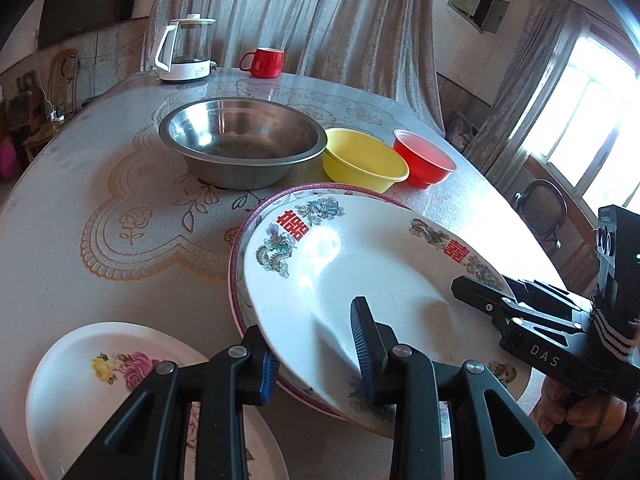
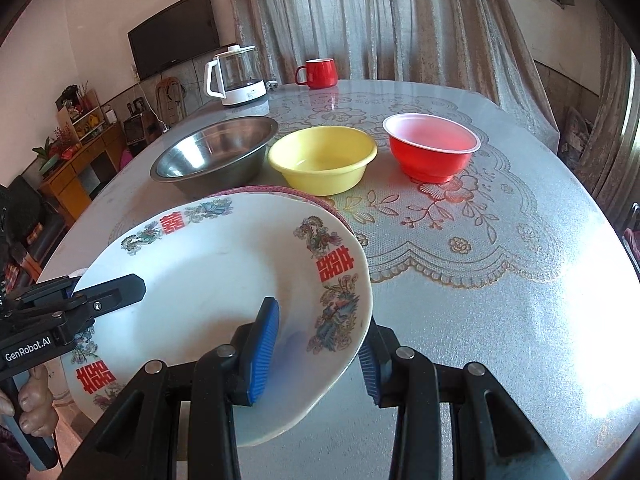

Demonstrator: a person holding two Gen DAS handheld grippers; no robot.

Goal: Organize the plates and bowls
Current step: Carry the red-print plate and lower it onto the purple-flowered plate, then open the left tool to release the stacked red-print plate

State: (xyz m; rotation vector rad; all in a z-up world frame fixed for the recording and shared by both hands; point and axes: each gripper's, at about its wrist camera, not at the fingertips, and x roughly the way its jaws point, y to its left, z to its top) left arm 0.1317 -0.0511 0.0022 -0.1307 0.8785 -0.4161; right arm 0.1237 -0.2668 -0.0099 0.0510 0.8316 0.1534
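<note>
A white plate with dragon motifs and red characters [image 1: 360,280] [image 2: 208,280] is held tilted over a pink-rimmed plate [image 1: 256,216] [image 2: 280,191] on the table. My left gripper [image 1: 316,356] is shut on the dragon plate's near edge; it also shows in the right wrist view [image 2: 108,294]. My right gripper [image 2: 316,352] is shut on the plate's opposite rim; it also shows in the left wrist view [image 1: 476,300]. A rose-patterned plate [image 1: 100,380] lies at the lower left. A steel bowl [image 1: 244,140] [image 2: 212,156], a yellow bowl [image 1: 364,164] [image 2: 324,160] and a red bowl [image 1: 424,156] [image 2: 432,148] stand in a row behind.
A glass kettle [image 1: 186,50] [image 2: 240,76] and a red mug [image 1: 266,62] [image 2: 320,72] stand at the table's far edge by the curtain. A lace mat [image 2: 460,220] covers the table's middle. A chair [image 1: 544,208] stands right of the table.
</note>
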